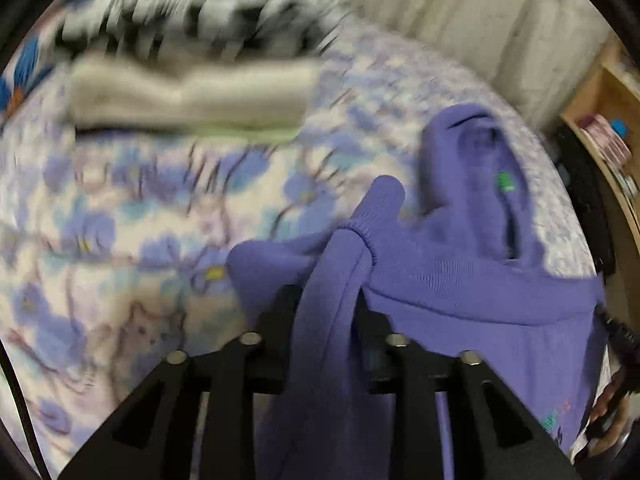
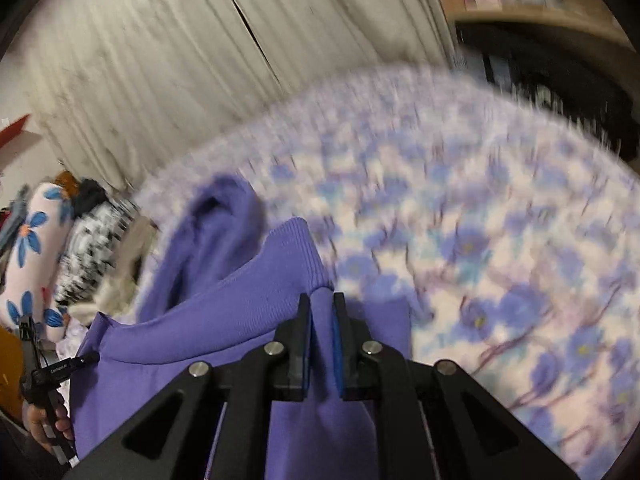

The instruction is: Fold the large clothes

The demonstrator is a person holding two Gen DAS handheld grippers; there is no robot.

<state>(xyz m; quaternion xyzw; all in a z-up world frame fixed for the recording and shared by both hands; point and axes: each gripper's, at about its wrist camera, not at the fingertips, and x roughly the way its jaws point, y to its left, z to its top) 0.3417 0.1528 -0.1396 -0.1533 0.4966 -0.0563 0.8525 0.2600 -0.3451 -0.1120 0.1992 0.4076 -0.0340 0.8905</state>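
Left wrist view: purple sweater [image 1: 480,280], soft ribbed knit, limp, likely light; lies on the flowered bedspread [image 1: 120,220], spreading from centre toward 4 o'clock. Ribbed hem is judged the firmest place to take hold. Left gripper [image 1: 324,308]: part-spread, a bunched fold of sweater between the fingers, grip unclear. Right gripper [image 2: 320,304], in the right wrist view: pressed nearly together, pinching the hem. Folded cream garment [image 1: 192,96] at 11 o'clock; curtain [image 2: 160,60] behind.
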